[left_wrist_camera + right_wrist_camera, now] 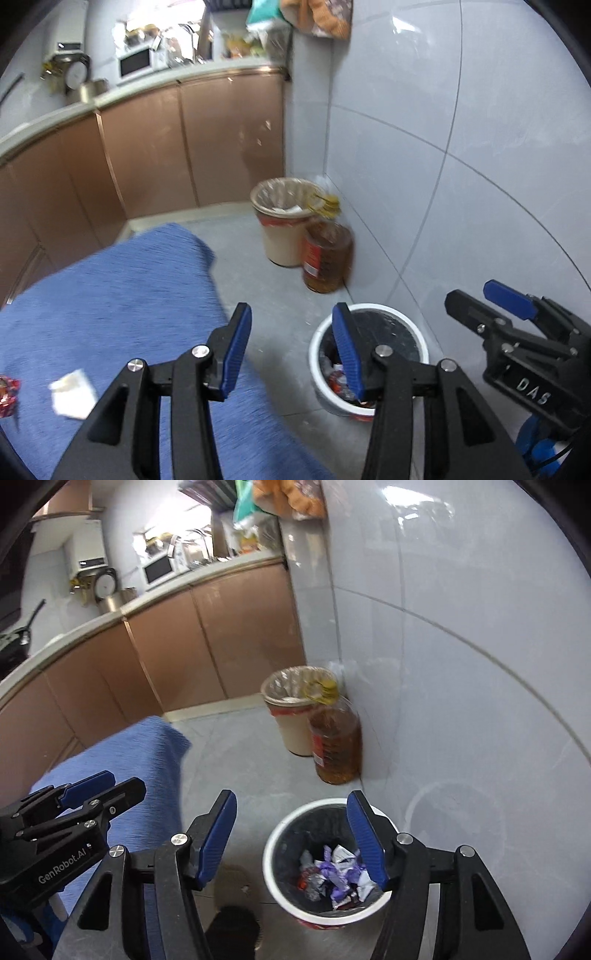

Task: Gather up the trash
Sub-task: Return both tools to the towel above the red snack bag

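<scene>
My left gripper hangs with its jaws wide apart, holding nothing, over the edge of the blue cloth and bare floor. My right gripper is spread just as wide and empty, its right finger above the rim of the small white bin, which already holds crumpled wrappers. On the cloth lie a white scrap and a red wrapper — both at the far left. The wall runs close on the right; a tan bin and an oil bottle stand further off in the corner.
</scene>
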The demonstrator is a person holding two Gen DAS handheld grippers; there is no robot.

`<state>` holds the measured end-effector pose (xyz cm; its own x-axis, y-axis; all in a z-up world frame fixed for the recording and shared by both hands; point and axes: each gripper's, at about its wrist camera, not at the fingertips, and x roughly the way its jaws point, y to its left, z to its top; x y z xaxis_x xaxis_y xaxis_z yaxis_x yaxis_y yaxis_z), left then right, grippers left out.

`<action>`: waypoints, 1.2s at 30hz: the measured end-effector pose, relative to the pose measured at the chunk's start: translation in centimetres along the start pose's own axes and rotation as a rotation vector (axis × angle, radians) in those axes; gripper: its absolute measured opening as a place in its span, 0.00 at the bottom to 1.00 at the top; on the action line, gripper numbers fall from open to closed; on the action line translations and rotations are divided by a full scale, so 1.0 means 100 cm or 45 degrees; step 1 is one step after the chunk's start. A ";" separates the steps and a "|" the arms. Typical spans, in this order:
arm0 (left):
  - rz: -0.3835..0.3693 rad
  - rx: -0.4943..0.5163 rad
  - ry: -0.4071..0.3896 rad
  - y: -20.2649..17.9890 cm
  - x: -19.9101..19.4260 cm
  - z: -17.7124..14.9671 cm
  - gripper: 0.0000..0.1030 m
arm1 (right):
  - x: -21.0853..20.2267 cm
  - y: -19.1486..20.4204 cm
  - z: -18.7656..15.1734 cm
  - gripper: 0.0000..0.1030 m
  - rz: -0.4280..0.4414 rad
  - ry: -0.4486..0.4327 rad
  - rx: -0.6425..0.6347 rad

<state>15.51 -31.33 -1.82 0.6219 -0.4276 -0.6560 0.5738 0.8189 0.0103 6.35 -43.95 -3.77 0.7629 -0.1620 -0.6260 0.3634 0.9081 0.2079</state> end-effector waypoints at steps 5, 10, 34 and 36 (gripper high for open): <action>0.084 -0.042 -0.062 0.028 -0.041 -0.011 0.42 | -0.027 0.031 0.003 0.59 0.078 -0.047 -0.063; 0.203 -0.062 -0.124 0.057 -0.079 -0.023 0.49 | -0.051 0.059 0.004 0.63 0.141 -0.091 -0.135; 0.595 -0.280 -0.274 0.149 -0.216 -0.106 0.64 | -0.119 0.172 -0.014 0.67 0.387 -0.165 -0.436; 0.612 -0.298 -0.278 0.155 -0.223 -0.111 0.64 | -0.123 0.178 -0.018 0.68 0.399 -0.170 -0.454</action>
<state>4.60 -4.86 4.58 0.8935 -0.0351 -0.4478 0.0816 0.9930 0.0851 2.47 -25.13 6.32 0.8764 0.1132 -0.4680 -0.0822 0.9929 0.0862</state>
